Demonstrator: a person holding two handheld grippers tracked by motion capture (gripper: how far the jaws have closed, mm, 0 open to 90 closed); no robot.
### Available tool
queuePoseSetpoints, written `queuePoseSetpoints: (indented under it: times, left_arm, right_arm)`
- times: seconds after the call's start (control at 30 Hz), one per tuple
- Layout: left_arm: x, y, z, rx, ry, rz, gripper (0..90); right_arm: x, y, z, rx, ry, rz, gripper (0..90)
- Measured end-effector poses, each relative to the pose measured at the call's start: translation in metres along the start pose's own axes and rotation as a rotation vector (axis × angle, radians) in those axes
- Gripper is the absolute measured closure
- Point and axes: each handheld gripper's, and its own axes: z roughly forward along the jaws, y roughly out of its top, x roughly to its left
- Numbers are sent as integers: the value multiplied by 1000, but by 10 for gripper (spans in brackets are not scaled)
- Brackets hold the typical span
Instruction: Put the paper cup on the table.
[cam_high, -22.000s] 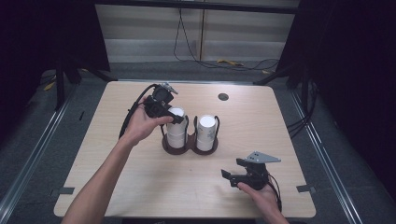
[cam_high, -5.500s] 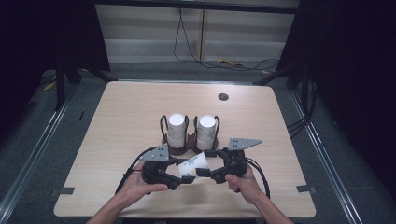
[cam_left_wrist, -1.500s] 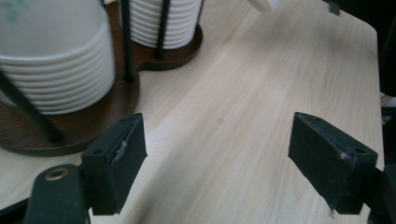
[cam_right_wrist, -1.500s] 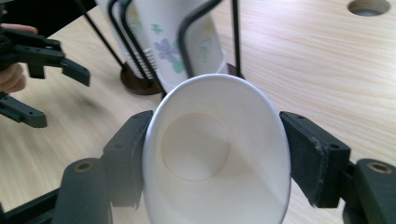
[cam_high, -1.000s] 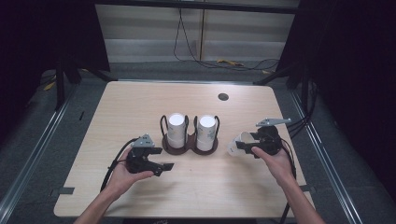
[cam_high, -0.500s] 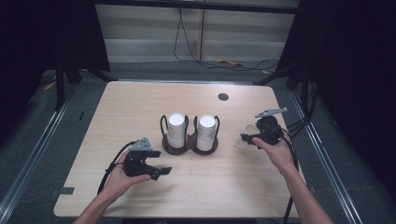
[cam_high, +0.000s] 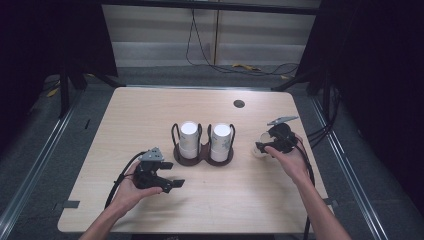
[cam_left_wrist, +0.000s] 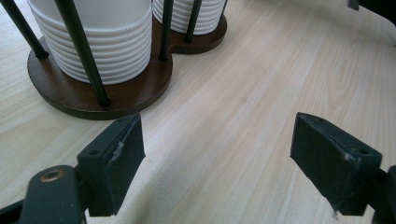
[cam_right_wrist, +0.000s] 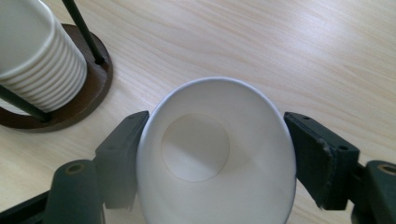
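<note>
Standing between the jaws of the right claw (cam_right_wrist: 212, 154), a plain white paper cup (cam_right_wrist: 217, 154) shows its round bottom inside; jaws have just been widening, left pad touching, right pad barely clear, above the light wooden desk (cam_right_wrist: 280, 46).

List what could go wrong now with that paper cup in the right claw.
1. The right claw has just been opening with the paper cup upright between its pads; if the cup is not yet resting on the table, it may drop or tip.
2. Pulling back, a pad could catch the cup's thin wall and knock it over.
3. The wooden holder with its cup stacks stands close by; a sideways swing could bump it.
</note>
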Motion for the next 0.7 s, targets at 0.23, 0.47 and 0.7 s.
queuePoseSetpoints:
  times: [0.23, 0.47, 0.7]
  left_arm:
    - [-1, 0, 1, -4, -10, -4, 175]
    - [1, 0, 1, -2, -3, -6, 175]
    - [1, 0, 1, -15, 14, 3, 171]
  right_arm:
    - [2, 5, 10, -40, 4, 15, 208]
    - [-1, 3, 15, -58, 37, 56, 183]
    - [1, 1, 16, -46, 70, 79, 163]
